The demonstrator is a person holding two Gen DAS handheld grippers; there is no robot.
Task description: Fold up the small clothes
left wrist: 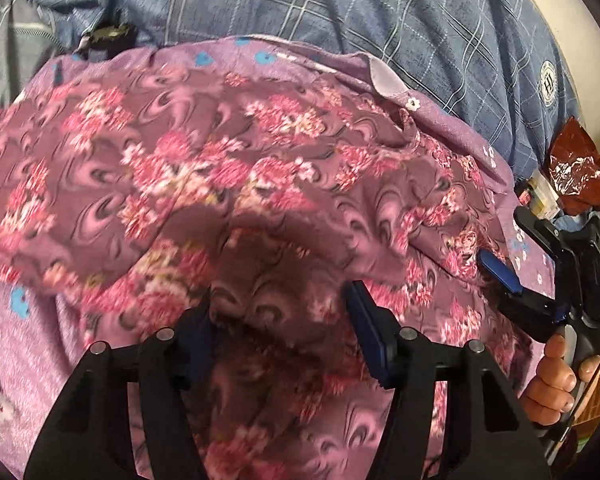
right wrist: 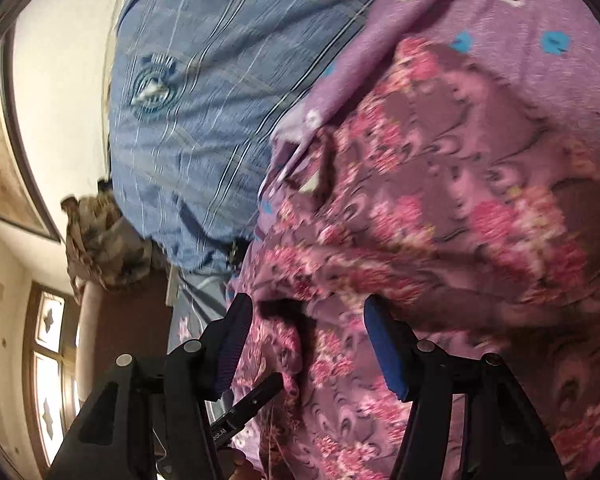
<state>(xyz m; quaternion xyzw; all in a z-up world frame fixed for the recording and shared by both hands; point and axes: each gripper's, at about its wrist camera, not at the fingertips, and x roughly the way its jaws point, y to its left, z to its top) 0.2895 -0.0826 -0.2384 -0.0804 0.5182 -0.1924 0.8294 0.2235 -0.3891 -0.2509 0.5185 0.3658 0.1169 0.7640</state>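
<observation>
A mauve garment with pink floral print (left wrist: 236, 168) lies rumpled on a lilac flowered sheet (left wrist: 16, 344); it also fills the right wrist view (right wrist: 440, 208). My left gripper (left wrist: 280, 320) is open, its fingers spread over a fold of the garment just below it. My right gripper (right wrist: 304, 332) is open too, with the garment's bunched edge between its blue pads (right wrist: 384, 352). The right gripper also shows in the left wrist view (left wrist: 500, 272) at the garment's right edge, held by a hand.
A person's blue plaid shirt (left wrist: 340, 4) fills the far side, close behind the garment. A red foil packet (left wrist: 576, 168) sits at the far right. A wall, a framed picture (right wrist: 4, 168) and a window (right wrist: 48, 364) show at the left of the right wrist view.
</observation>
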